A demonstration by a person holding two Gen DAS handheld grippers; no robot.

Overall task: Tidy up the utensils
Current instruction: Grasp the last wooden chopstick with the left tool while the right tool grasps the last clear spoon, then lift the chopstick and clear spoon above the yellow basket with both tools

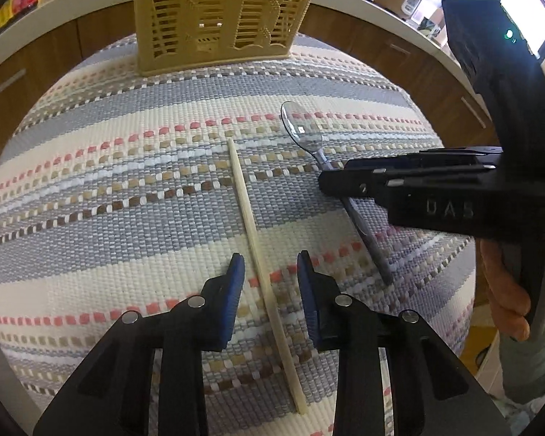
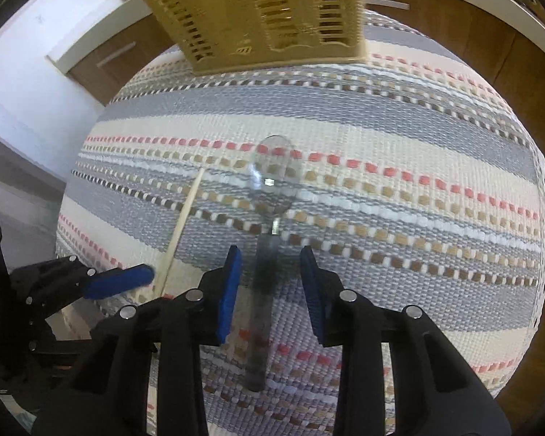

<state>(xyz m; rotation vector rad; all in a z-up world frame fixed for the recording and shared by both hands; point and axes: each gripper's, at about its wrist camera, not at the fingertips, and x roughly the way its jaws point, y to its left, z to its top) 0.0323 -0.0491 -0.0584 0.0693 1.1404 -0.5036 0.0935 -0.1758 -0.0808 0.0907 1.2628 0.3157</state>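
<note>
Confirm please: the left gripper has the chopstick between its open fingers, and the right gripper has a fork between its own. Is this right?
One thing is wrong. Between the right gripper's fingers lies a spoon, not a fork; the right wrist view shows its clear bowl. The left gripper does straddle the chopstick, open.
</note>
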